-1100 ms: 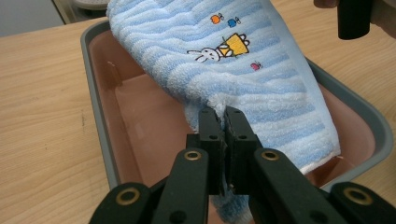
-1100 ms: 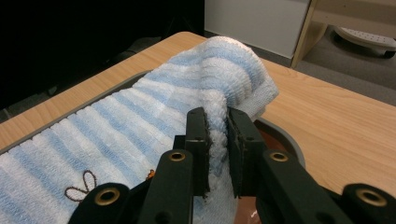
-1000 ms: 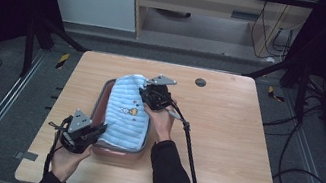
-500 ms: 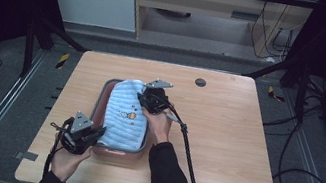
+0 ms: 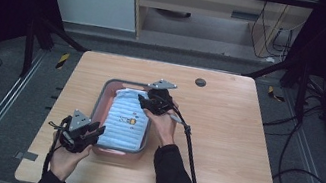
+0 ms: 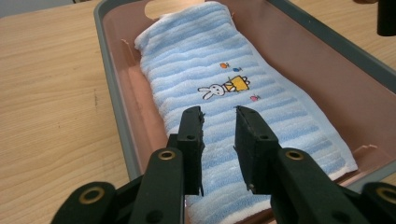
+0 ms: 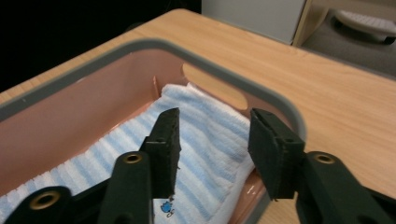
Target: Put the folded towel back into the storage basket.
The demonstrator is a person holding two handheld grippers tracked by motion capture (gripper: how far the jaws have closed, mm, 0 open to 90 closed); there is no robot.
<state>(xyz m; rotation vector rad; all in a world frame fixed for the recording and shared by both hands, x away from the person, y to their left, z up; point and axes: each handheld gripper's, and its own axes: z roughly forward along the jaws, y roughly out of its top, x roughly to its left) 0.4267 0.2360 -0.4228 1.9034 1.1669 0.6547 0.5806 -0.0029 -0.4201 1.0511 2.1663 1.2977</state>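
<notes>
high view: blue striped towel (image 5: 127, 120) lies folded in pink tray (image 5: 109, 93) on wooden table (image 5: 237, 145); left gripper (image 5: 95, 133) at tray's near corner, right gripper (image 5: 143, 99) over far end | left gripper view: jaws parted, empty, above towel's near end, rabbit print (image 6: 225, 87) beyond | right gripper view: jaws wide apart, empty, over towel by tray's handle slot (image 7: 215, 86)

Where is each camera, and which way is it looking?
High view: above the table, looking down at the tray, the towel, both forearms and both grippers.
Left gripper view: on the left gripper, looking along the towel's bunny picture; its open jaws show.
Right gripper view: on the right gripper, looking at the tray's handle end; open jaws show.
All share the towel.
</notes>
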